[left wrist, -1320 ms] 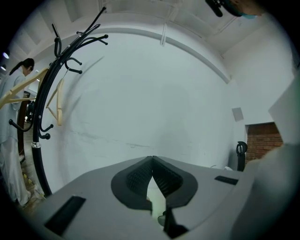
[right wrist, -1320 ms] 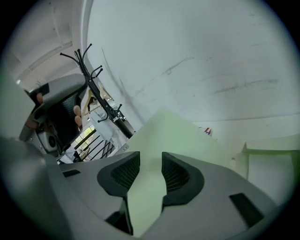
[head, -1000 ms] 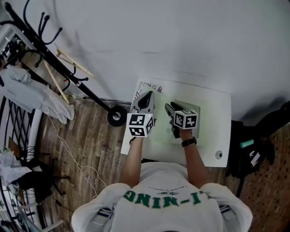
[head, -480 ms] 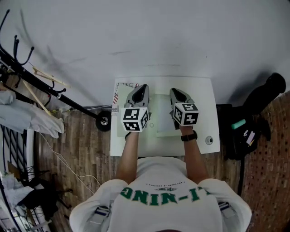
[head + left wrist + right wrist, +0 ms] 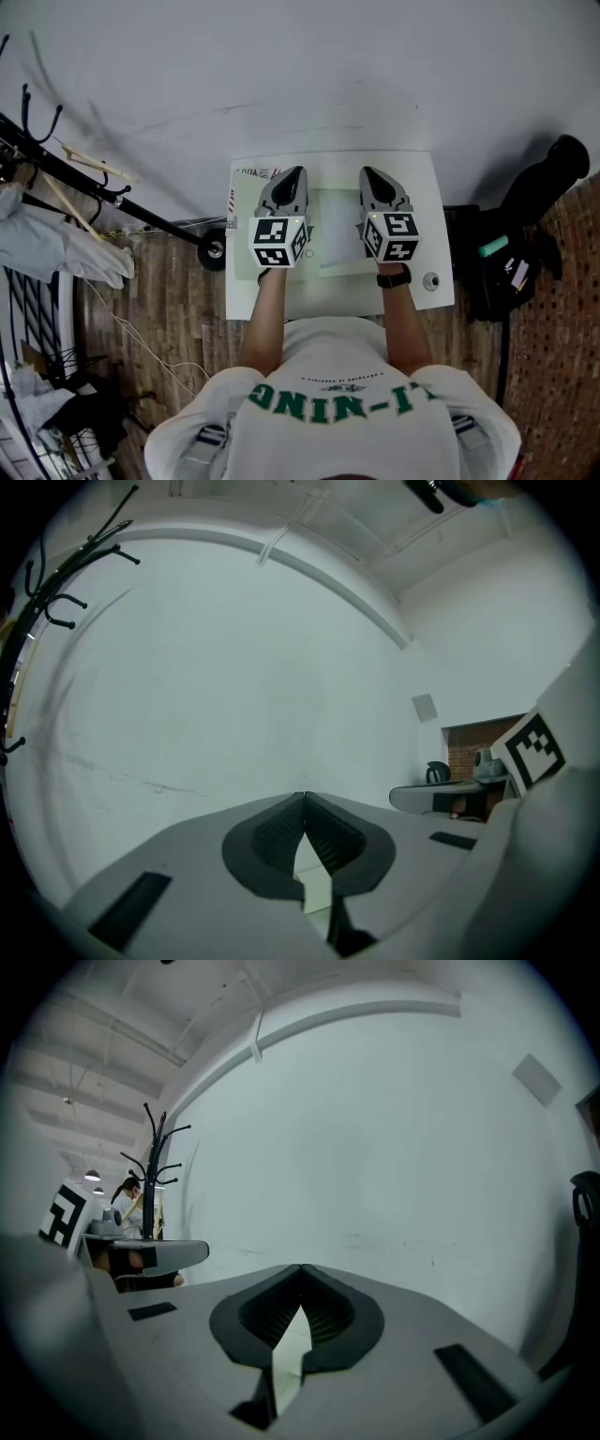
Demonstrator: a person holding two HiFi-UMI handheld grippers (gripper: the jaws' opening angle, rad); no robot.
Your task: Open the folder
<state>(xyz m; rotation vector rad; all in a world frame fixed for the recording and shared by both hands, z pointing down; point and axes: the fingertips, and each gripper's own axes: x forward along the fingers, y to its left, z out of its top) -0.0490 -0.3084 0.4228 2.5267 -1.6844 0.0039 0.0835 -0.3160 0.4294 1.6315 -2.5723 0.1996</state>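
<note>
From the head view, a pale green folder (image 5: 334, 236) lies flat on the small white table (image 5: 433, 208), in the middle toward the far edge. A printed sheet (image 5: 251, 174) peeks out at the far left corner. The left gripper (image 5: 292, 173) and right gripper (image 5: 373, 173) hang level over the folder's two sides, tips toward the wall. Neither seems to touch it, which reads as a neutral pose rather than a grip. Whether the cover is already turned back I cannot tell. In the left gripper view, the left gripper (image 5: 305, 796) has its jaws together at the tips with nothing between them, only bare wall ahead. In the right gripper view, the right gripper (image 5: 301, 1267) has just been closing and is likewise pinched together and empty, with a coat rack (image 5: 155, 1171) off to its side.
</note>
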